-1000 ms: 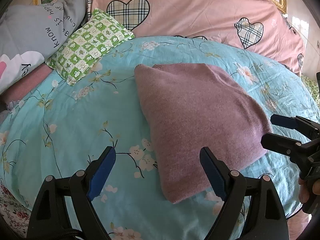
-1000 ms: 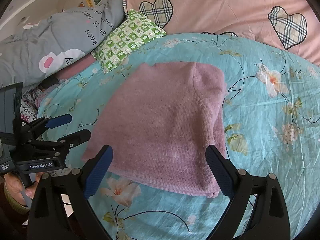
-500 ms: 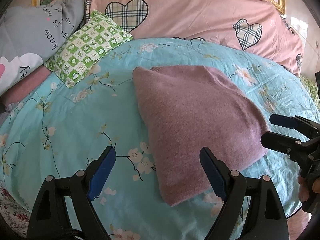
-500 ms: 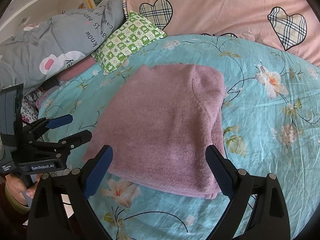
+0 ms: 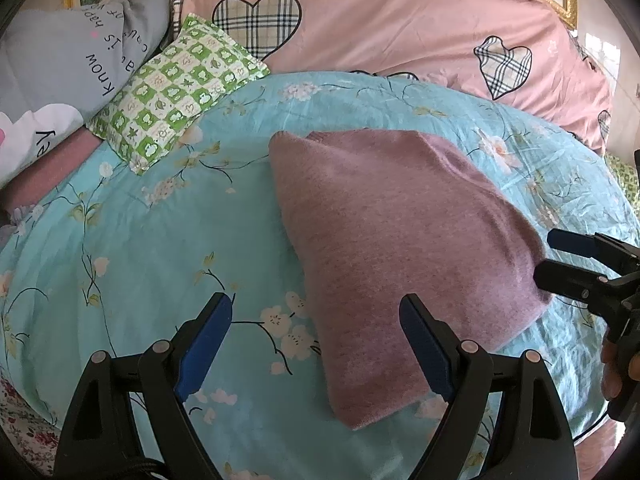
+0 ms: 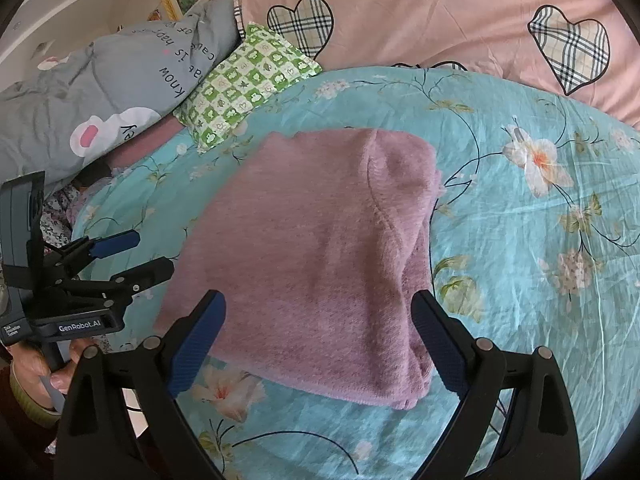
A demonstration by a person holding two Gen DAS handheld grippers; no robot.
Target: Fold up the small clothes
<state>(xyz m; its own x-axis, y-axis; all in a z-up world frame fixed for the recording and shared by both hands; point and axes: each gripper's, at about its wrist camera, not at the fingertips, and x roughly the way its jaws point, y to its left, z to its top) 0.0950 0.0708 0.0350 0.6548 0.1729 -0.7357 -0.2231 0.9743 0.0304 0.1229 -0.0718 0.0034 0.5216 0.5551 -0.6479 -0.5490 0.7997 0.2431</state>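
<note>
Bedspread (image 5: 160, 240) in turquoise blossom print, spread over the whole bed. Behind it, along the far edge, pink quilt (image 5: 400, 32) with plaid hearts and, toward the far left corner, grey pillow (image 6: 120, 80) printed with upside-down lettering: "know" read plainly, then fragments like "is hap" and "cau", the rest lost in creases. Mauve knit garment (image 5: 380, 220), already folded into a thick rectangle, laid near the middle of the bedspread, with its front edge close to the near edge. Judged soft, light and limp: fuzzy, not slippery, nothing fragile, but stacked in layers likely to slide apart or sag if lifted by one point. Best taken at the two near corners together, pinching through every layer, or at the doubled right-hand fold visible in the right wrist view. Green checked cushion (image 5: 172, 92) set just beside the grey pillow, well apart from the garment. Left gripper (image 5: 314, 302) held above the garment's near left corner, fingers spread wide, nothing clamped; contact with the knit impossible to tell. Right gripper (image 6: 318, 299) poised over the near edge, fingers likewise wide apart, empty. Smallest of all, "GenRobot.AI" (image 6: 80, 326) in white on the left gripper's body, plus a tiny label beside it, too small to read.
</note>
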